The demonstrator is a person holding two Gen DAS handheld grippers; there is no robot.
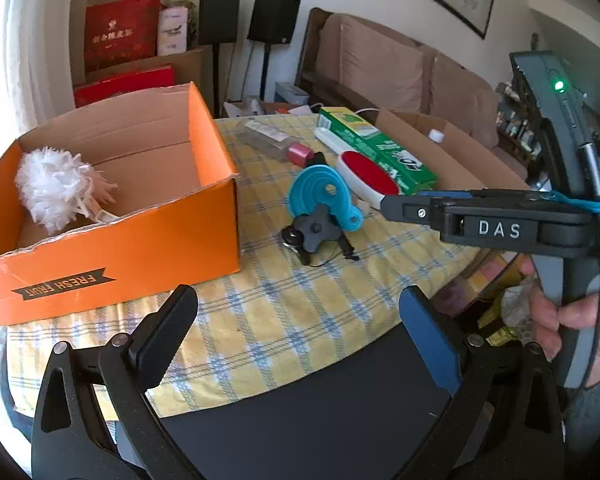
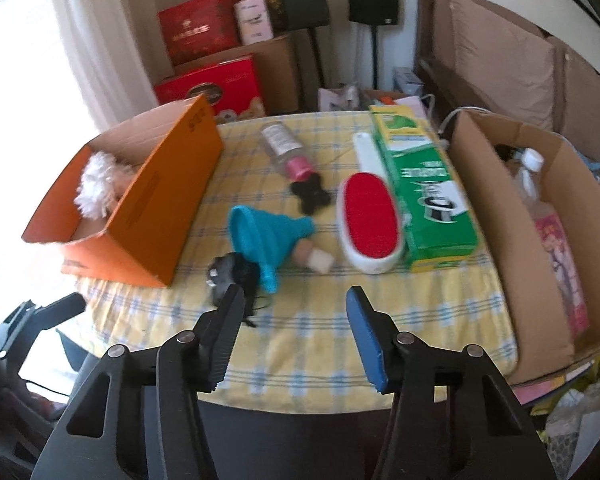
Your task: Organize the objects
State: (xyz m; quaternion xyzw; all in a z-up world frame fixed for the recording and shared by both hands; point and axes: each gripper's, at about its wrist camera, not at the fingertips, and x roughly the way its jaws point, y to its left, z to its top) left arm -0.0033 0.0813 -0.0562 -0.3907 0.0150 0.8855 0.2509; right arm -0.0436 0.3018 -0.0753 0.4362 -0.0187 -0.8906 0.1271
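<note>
An orange cardboard box [image 1: 120,248] [image 2: 148,216] stands at the table's left with a white fluffy duster [image 1: 56,184] inside. Beside it lie a teal funnel [image 1: 320,196] [image 2: 264,232], a black knob with keys [image 1: 316,232] [image 2: 232,272], a red-and-white lint brush [image 2: 370,220], a green carton [image 2: 424,184] and a clear bottle with a pink cap [image 2: 286,148]. My left gripper [image 1: 298,300] hangs open over the near edge, nothing between its fingers. My right gripper [image 2: 295,294] is open too, short of the funnel and holding nothing.
A yellow checked cloth [image 2: 320,340] covers the table. A brown cardboard box [image 2: 500,220] holding a plastic bottle [image 2: 528,172] stands along the right edge. A small black bone-shaped piece [image 2: 310,196] lies mid-table. Red gift boxes, speakers and a sofa stand behind.
</note>
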